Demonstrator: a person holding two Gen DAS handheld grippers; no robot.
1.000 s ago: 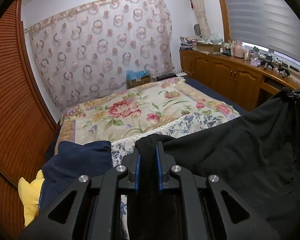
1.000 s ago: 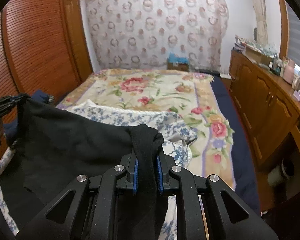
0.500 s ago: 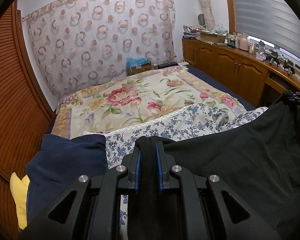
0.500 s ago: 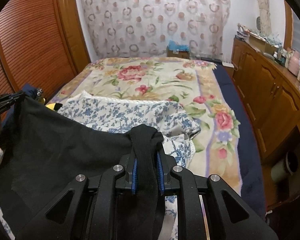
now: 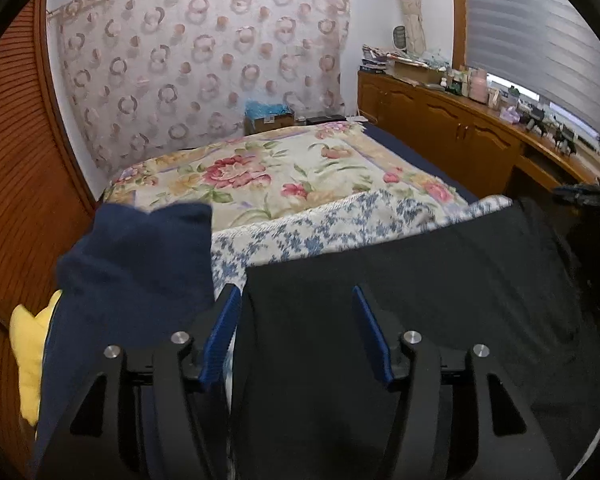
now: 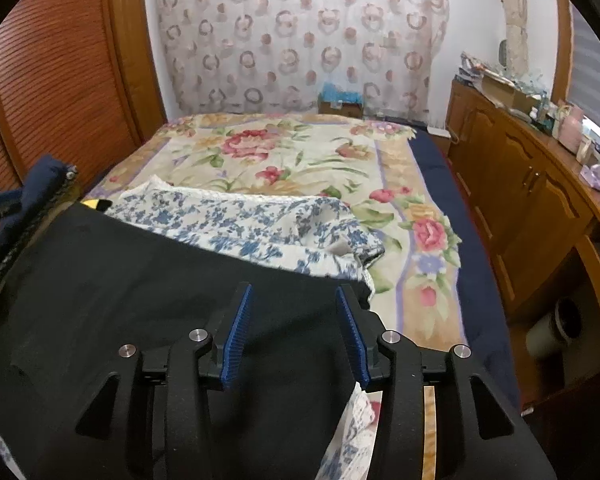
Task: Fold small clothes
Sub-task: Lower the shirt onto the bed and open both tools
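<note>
The left gripper (image 5: 296,334) stands wide apart, its ribbed blue pads (image 5: 220,342) holding nothing; the right gripper (image 6: 294,334) is spread just as wide. Beneath and between both sets of fingers lies the black garment (image 6: 140,280), matte, soft and flat. Just beyond the tips, a crumpled blue-floral cloth (image 6: 260,224) rests on the flowered bedspread (image 6: 300,160). Left of the left fingers bulges a navy fabric (image 5: 136,264). No writing is legible.
</note>
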